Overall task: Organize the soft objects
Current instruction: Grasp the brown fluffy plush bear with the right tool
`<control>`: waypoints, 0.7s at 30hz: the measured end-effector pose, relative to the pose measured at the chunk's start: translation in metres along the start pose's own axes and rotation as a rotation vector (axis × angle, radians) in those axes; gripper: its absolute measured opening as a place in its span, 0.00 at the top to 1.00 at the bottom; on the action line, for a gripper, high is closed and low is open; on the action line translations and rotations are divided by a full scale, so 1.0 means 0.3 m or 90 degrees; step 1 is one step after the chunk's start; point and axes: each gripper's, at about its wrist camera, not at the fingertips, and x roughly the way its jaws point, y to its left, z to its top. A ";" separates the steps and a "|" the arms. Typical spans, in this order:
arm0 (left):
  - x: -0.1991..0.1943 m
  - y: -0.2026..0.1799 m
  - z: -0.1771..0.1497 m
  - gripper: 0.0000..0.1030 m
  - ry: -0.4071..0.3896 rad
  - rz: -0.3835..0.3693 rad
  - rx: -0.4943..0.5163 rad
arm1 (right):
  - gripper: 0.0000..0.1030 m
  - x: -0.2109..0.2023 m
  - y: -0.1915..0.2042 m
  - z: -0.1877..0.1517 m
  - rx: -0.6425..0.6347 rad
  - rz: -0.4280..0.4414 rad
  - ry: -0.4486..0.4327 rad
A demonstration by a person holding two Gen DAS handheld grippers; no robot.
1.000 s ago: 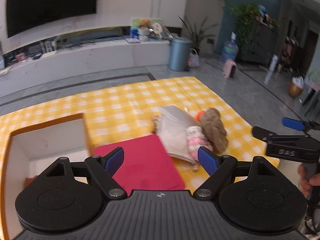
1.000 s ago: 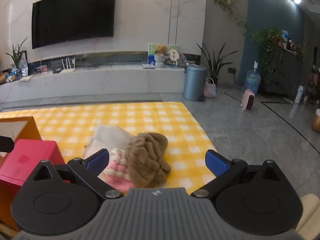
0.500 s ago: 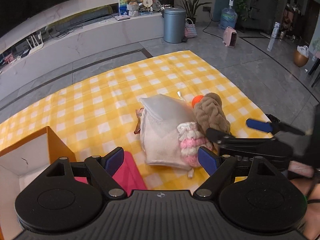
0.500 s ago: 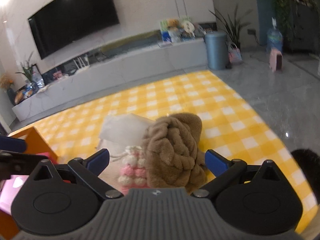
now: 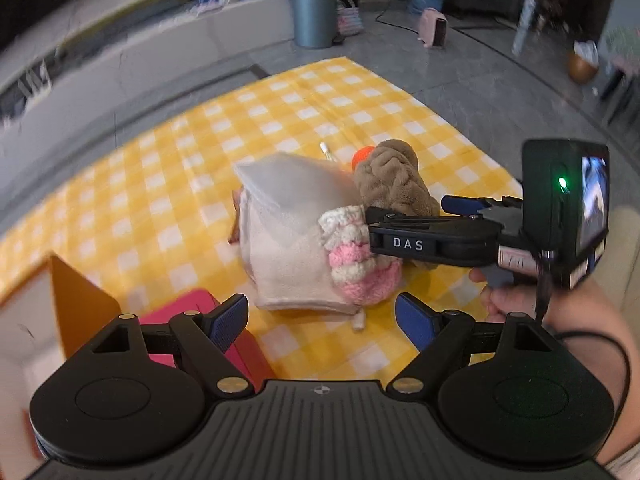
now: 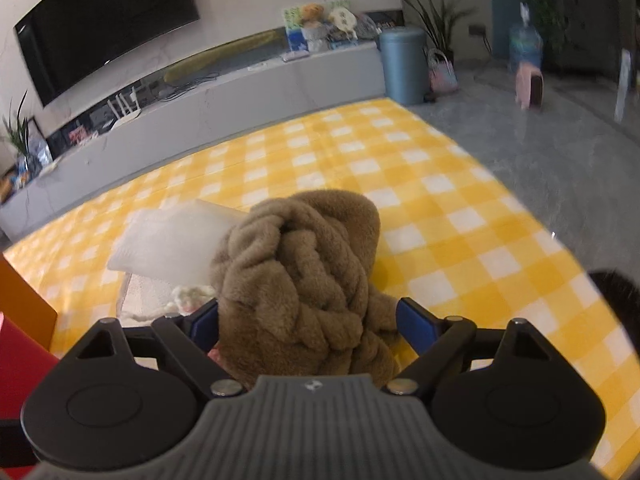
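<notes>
A pile of soft things lies on the yellow checked cloth (image 5: 160, 200). It holds a brown plush (image 5: 392, 180), a pink-and-white knitted piece (image 5: 356, 264), a beige fabric pouch (image 5: 280, 248) and an orange ball (image 5: 360, 155). My right gripper (image 6: 308, 316) straddles the brown plush (image 6: 304, 264). Its jaws are closing, with the plush between the blue pads and no clear squeeze. From the left wrist view the right gripper (image 5: 406, 212) reaches in from the right, held by a hand. My left gripper (image 5: 320, 308) hangs open just before the pile, holding nothing.
An orange-walled box (image 5: 76, 304) and a red lid (image 5: 248, 356) sit at the cloth's near left. Grey floor lies beyond the cloth's right edge. A blue-grey bin (image 5: 314, 12) and a long TV bench (image 6: 240, 92) stand far behind.
Both grippers came down and closer to the pile. The right gripper moved over the brown plush and its jaws narrowed around it. The left gripper shifted right, away from the box.
</notes>
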 end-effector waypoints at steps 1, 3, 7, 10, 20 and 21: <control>-0.007 -0.010 0.004 0.05 -0.002 0.010 0.014 | 0.19 0.002 -0.004 -0.002 0.006 0.009 0.003; -0.017 -0.024 0.013 0.05 -0.009 0.022 0.032 | 0.27 0.002 -0.005 -0.001 0.002 0.024 0.012; -0.021 -0.038 0.025 0.05 -0.024 0.012 0.028 | 0.47 -0.038 0.003 -0.001 -0.025 0.027 -0.002; 0.010 -0.046 0.036 0.05 -0.008 -0.011 0.003 | 0.49 -0.087 -0.017 0.000 -0.011 0.030 -0.002; 0.175 -0.098 0.079 0.08 0.017 -0.069 -0.020 | 0.50 -0.216 -0.134 -0.021 0.035 -0.008 -0.034; 0.186 -0.099 0.083 0.08 0.010 -0.072 -0.020 | 0.50 -0.222 -0.150 -0.022 0.046 -0.003 -0.037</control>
